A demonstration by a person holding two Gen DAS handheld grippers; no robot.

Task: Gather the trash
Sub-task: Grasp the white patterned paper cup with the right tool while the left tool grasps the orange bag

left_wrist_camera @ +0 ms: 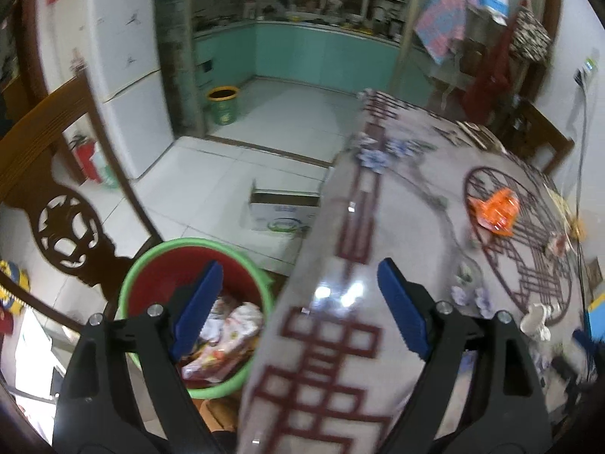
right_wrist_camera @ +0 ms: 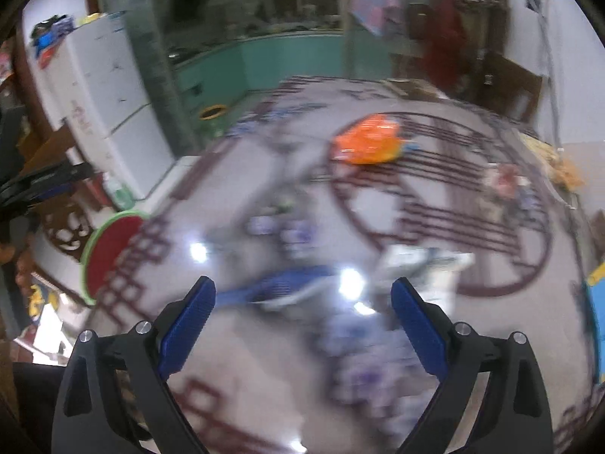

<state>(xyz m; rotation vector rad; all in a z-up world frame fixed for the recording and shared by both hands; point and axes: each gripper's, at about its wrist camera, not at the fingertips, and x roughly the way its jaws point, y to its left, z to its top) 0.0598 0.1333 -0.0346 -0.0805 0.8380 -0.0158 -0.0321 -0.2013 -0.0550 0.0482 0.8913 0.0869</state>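
Observation:
A green bin with a red liner stands on the floor at the table's left edge and holds several wrappers. It also shows in the right wrist view. An orange wrapper lies on the patterned table, far right; it also shows in the right wrist view. My left gripper is open and empty, over the table edge and bin. My right gripper is open and empty above the table, near a blurred blue-and-white item.
A white scrap and small litter lie at the table's right side. A carved wooden chair stands left of the bin. A cardboard box and a second green bin stand on the tiled floor.

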